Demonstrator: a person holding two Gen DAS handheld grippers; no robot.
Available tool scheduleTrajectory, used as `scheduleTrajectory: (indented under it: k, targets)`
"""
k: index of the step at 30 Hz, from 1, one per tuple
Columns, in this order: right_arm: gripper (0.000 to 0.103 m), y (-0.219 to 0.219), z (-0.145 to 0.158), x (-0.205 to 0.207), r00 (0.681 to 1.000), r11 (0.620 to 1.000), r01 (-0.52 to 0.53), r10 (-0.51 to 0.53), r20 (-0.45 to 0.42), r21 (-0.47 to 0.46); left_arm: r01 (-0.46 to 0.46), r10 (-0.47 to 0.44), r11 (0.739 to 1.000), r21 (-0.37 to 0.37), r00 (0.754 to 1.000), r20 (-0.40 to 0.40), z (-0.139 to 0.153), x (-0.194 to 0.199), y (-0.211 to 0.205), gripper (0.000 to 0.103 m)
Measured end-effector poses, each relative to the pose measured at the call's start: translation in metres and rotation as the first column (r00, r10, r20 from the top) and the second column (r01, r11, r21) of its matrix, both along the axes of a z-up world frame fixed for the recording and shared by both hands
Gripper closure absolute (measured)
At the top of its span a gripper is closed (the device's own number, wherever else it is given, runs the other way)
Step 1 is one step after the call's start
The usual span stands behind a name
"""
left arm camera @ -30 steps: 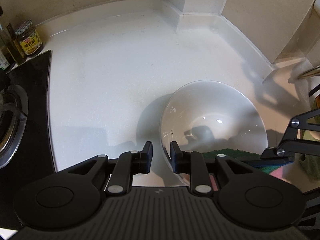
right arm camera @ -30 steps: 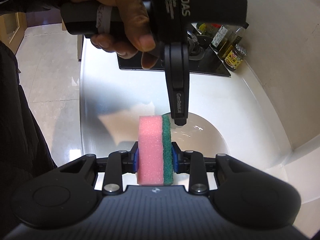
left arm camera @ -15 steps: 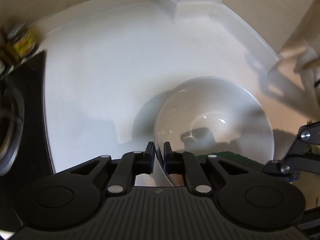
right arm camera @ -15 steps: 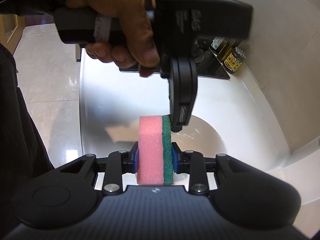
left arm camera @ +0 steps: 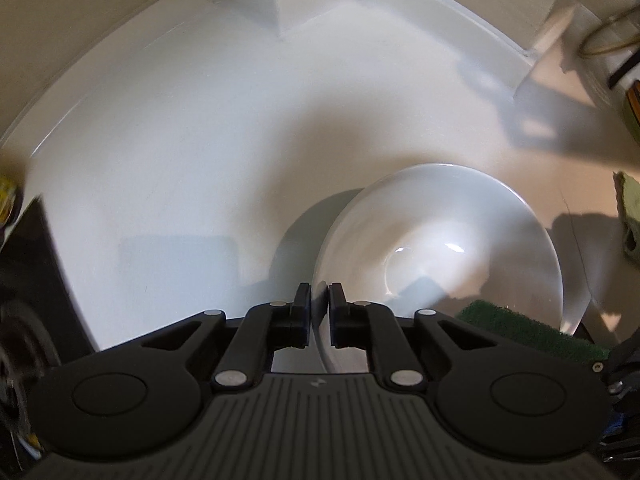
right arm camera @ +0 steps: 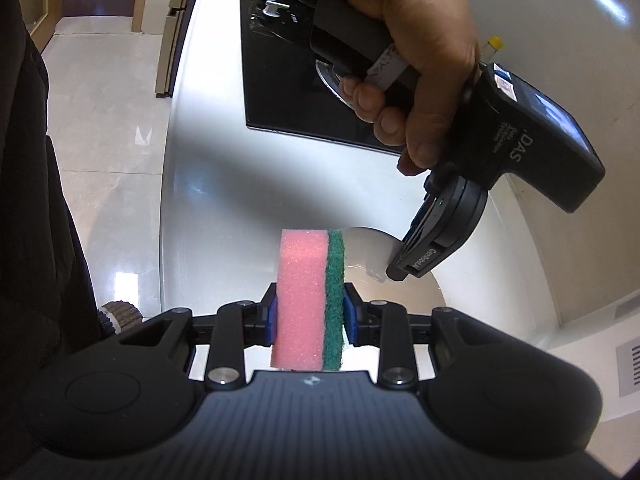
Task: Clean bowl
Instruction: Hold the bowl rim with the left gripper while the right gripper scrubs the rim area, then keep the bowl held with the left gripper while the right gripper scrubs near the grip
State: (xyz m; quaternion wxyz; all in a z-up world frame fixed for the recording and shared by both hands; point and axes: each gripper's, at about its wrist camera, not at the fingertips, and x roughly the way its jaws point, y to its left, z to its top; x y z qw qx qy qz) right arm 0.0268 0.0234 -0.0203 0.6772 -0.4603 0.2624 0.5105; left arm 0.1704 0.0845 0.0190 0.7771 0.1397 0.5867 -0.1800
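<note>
Centrally, we place the white ceramic bowl [left arm camera: 460, 256] on the white countertop [left arm camera: 180, 168], tipped up on its side so that its glossy interior faces the left wrist camera. We see the left gripper [left arm camera: 319, 312] clenched on the near rim, one finger outside the wall and one inside; in the right wrist view the same gripper [right arm camera: 396, 274] meets the bowl's edge [right arm camera: 368, 252] from above, carried by the person's left hand [right arm camera: 416, 64].

We note the right gripper [right arm camera: 310, 316] clamped on a pink sponge with a green scouring face [right arm camera: 308, 300], held upright just short of the bowl; its green edge [left arm camera: 528, 330] shows at the lower rim in the left view.

We judge three hazards. First, the hold is a narrow pinch on a smooth, curved wall: sideways scrubbing force could twist the bowl out of the fingers and let it drop onto the hard counter. Second, the bowl seems to rest on a small part of its rim or foot, so a firm push could make it skate. Third, the sponge is gripped near its middle and may fold or pull free under friction.

Further out lie a black glass cooktop [right arm camera: 288, 80] and a greenish cloth [left arm camera: 630, 220] at the counter's right margin.
</note>
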Motion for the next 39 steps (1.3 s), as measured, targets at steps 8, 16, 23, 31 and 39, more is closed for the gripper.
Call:
scheduleTrajectory:
  k: [8,16,23,31,39]
  targets:
    - [0.076,0.001,-0.005,0.006,0.998,0.998,0.052,-0.051,-0.036,0.030,-0.135,0.135,0.990,-0.044,0.991,-0.004,-0.001,-0.023,0.013,0.094]
    - [0.076,0.012,-0.004,0.021,0.981,0.983,0.155,-0.141,-0.136,0.097,0.002,-0.002,1.000,0.008,1.000,-0.002,0.001,-0.003,0.004,0.095]
    - [0.076,0.006,-0.008,0.007,0.999,0.998,-0.008,0.011,-0.034,0.063,0.147,-0.146,0.989,0.026,0.989,-0.035,0.002,0.022,-0.004,0.092]
    - [0.076,0.006,-0.016,0.003,0.996,0.996,-0.087,0.086,0.028,0.008,-0.030,0.031,0.998,0.047,0.999,-0.009,-0.001,-0.008,0.001,0.092]
    - [0.076,-0.001,-0.010,0.007,0.998,0.996,0.043,-0.039,-0.054,0.073,-0.144,0.144,0.989,0.019,0.989,0.032,-0.001,-0.031,0.008,0.096]
